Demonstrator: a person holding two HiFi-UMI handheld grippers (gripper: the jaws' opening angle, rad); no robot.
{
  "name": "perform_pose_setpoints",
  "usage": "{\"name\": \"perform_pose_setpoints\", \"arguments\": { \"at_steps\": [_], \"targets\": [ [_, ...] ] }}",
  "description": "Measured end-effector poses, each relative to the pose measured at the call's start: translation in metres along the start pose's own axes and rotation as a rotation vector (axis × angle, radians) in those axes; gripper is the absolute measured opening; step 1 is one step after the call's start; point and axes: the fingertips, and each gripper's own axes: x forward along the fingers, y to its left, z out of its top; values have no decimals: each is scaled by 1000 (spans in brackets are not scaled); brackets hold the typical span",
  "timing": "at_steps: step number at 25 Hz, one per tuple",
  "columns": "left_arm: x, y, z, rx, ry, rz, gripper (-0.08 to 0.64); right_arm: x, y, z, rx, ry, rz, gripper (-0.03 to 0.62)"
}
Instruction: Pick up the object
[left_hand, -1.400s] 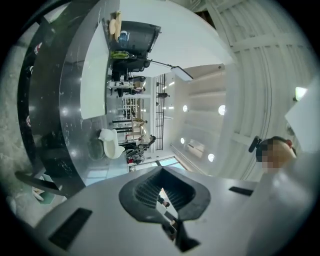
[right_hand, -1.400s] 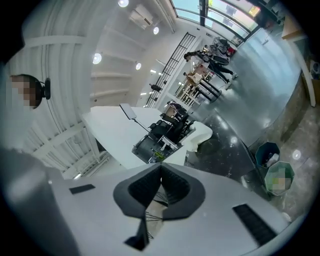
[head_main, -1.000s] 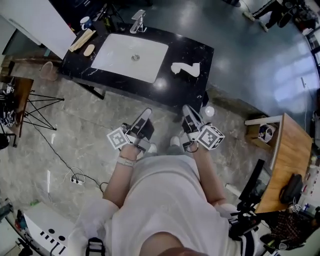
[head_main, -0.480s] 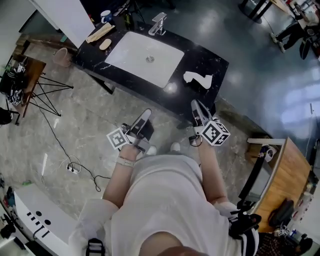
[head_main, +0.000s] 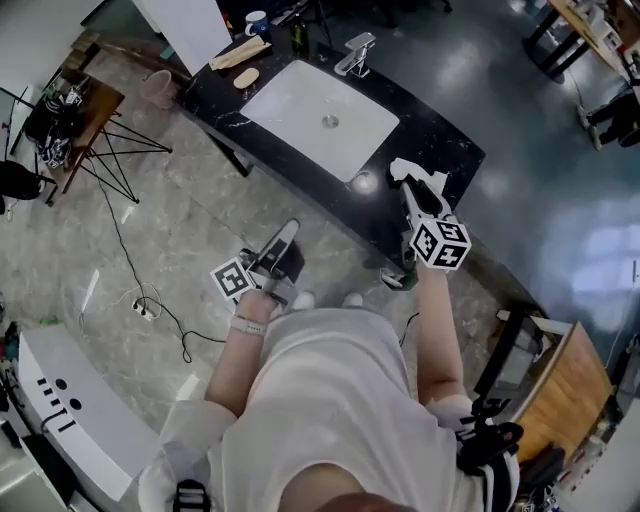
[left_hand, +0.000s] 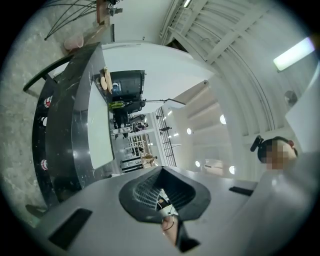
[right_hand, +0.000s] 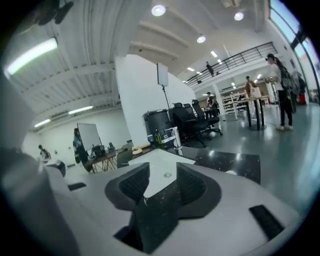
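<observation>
"Right gripper (head_main: 414, 192): where is it, taking the sink (head_main: 322, 118) as the mark?"

"Off the sink's right end, held out over the black counter (head_main: 452, 143), with its marker cube turned back toward the person."

"And its jaws?"

"Apart, with a moderate gap. The right gripper view shows only counter and a wedge of sink between the pads; nothing is in them."

"Where is the object (head_main: 402, 167)?"

"It is white and irregular in outline, lying on the counter just right of the sink. In the head view the right gripper's tip overlaps its near edge, so it cannot be told whether the two touch."

"The left gripper (head_main: 288, 232)?"

"Well back from the sink and off the counter, close to the person's body above the stone floor. Its tips meet, only a sliver shows behind them, and they grip nothing."

"What else lies round the sink?"

"A faucet (head_main: 356, 52) stands at its far edge, and two tan pieces (head_main: 240, 53) lie on the counter beyond its left end. A bright reflection sits on the counter at the sink's near right corner."
</observation>
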Motion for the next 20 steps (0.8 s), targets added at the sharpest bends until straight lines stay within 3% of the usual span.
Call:
{"name": "perform_pose_setpoints", "arguments": {
  "at_steps": [2,8,20],
  "targets": [
    [-5,0,2,8,-25,17,6,13,-3,-2,-104,65,3,184],
    [-21,-2,4,28,-76,54,6,47,-18,-13,-440,256,-42,221],
    [-55,-2,8,47,-170,111,6,95,-33,-58,-882,612,49,308]
  ]
}}
